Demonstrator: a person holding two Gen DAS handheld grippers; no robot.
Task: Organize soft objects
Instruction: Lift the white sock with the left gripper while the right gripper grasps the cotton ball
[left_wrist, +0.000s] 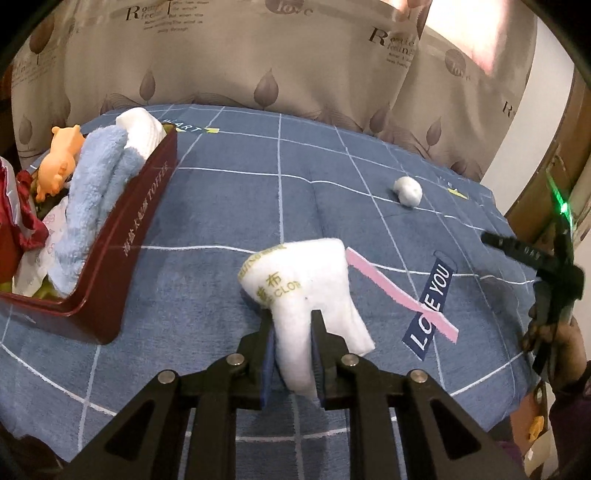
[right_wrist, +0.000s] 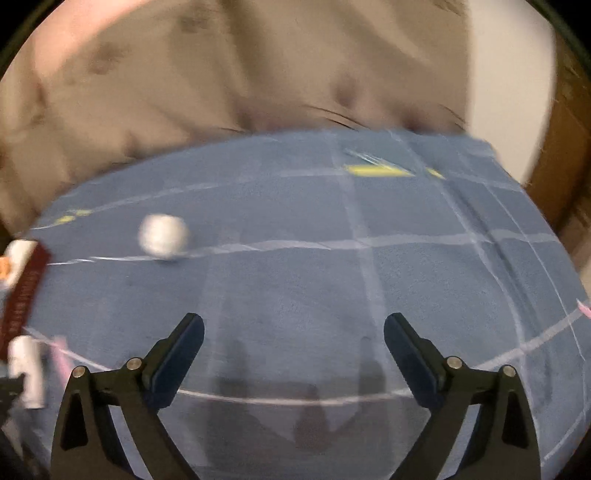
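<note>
A folded white cloth is pinched tight by the left gripper, just above the blue tabletop. The right gripper is spread wide, nothing held.

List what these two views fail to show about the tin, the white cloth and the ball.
- Red tin, left wrist view: its left end is cut off by the frame edge; the blue towel hides what lies beneath.
- White cloth, left wrist view: the left tool covers its lower part.
- White ball, right wrist view: motion blur hides its texture.
</note>
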